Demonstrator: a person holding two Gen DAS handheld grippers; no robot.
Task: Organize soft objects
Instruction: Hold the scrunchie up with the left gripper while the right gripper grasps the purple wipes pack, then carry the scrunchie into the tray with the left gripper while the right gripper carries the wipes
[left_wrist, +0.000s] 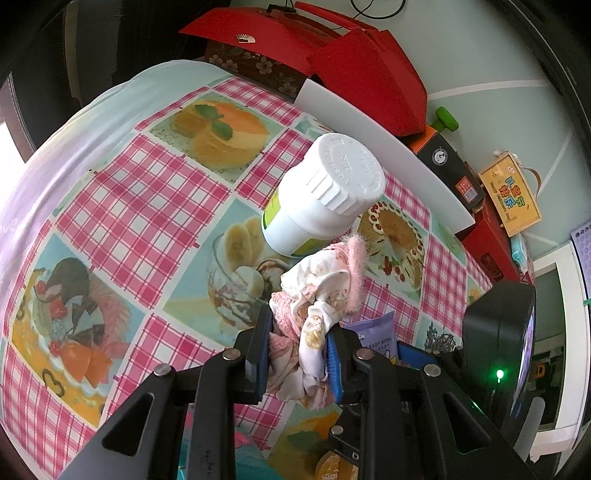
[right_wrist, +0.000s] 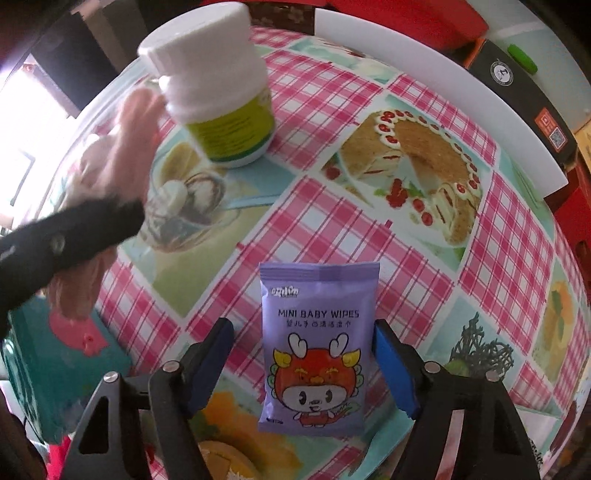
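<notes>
Holding the left gripper (left_wrist: 297, 350) above the table, we had its blue-padded jaws clamped on a crumpled bundle of pale printed cloth with pink fuzzy trim (left_wrist: 314, 302). The cloth bulged out ahead of the pads and hung loose below them, so we judged the hold to be on only part of it; a quick swing could have let a fold slide free and drop.

Just beyond the bundle stood a white plastic bottle with a ribbed screw cap and green label (left_wrist: 321, 195), so close that the fuzzy trim seemed to brush its base, though we could not tell whether they truly touched. A careless lift or sweep could have dragged the trim against it and tipped it over.

Our right gripper (right_wrist: 303, 365) stood with its jaws wide apart, one on either side of a flat purple packet of mini baby wipes (right_wrist: 317, 347) that lay on the pink-checked tablecloth printed with desserts (right_wrist: 406, 258) near its front edge. The right pad looked at the packet's edge, the left pad well clear, so closing from there could have shoved the packet sideways or buckled it rather than gripped it squarely.

The two tools worked close together, and we risked knocking one against the other.
</notes>
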